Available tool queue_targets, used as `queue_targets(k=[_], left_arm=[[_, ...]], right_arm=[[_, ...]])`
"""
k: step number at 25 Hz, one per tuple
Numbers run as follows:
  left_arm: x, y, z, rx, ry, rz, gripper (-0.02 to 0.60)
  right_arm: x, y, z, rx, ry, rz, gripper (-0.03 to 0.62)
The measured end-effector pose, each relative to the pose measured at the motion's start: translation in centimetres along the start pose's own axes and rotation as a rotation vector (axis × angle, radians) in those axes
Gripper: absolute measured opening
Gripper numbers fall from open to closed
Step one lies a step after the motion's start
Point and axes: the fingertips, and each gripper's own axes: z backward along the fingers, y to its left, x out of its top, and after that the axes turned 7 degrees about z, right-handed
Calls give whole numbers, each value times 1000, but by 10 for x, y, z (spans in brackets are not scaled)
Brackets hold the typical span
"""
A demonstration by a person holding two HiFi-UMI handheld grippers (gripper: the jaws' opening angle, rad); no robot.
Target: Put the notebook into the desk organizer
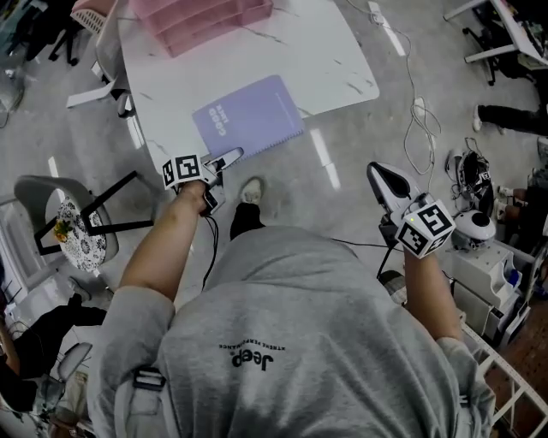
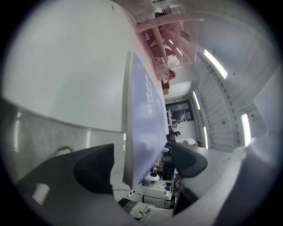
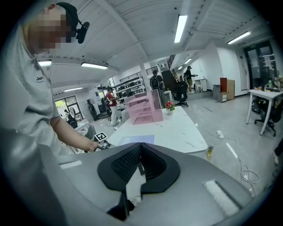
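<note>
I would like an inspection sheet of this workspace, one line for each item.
Surface: white marble table, mostly bare.
Job's things: purple notebook overhangs the near edge; pink desk organizer at the far end.
Clutter: small flower pot beside the organizer.
Tools: left tool open, notebook edge between its jaws, not pressed; right tool shut, empty, off the table.
Cables: white cable on the floor.
Surroundings: chair at left; people far behind.

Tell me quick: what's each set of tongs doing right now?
Left tongs: open, edge of the notebook between the jaws, not gripped.
Right tongs: closed, holding nothing.
</note>
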Motion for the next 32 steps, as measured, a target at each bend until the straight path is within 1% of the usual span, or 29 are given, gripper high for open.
queue_targets(k=[5,6,7,8,9,11,13,15,18,21,25,28,30,32], left_arm=[[5,4,-17,-4,7,10,432],[4,2,-20,-8,14,9,417],[4,1,-22,-14,20,7,386],[3,-2,-24,-22,25,7,325],[3,-4,-25,-32,29,11,248],[2,-12,-25,-60,32,24,185],[1,-22,-22,-83,28,19,118],[0,-37,-16,-99,27,-17,103],[1,-68,-3,-117,43,-125,91],[4,-101,15,-110,102,-272,91],[9,-138,41,-45,223,-505,91],[21,-170,62,-1,306,-681,91],[34,-191,76,32,358,-776,91],[54,-212,91,62,389,-850,91]], right_arm=[[-6,-3,5,-17,12,-8,3],[-7,-3,7,-21,14,-9,3],[-8,-3,8,-26,16,-11,3],[-9,-3,9,-30,17,-13,3],[-10,-4,10,-34,19,-14,3],[-11,-4,10,-38,20,-17,3],[-12,-4,12,-38,18,-19,3],[-11,-5,13,-37,15,-17,3],[-8,-6,13,-34,9,-9,3],[1,-7,9,-26,-1,9,3],[17,-9,1,-12,-19,38,3],[31,-10,-8,0,-33,55,3],[40,-10,-17,9,-38,70,3],[50,-12,-27,14,-48,95,3]])
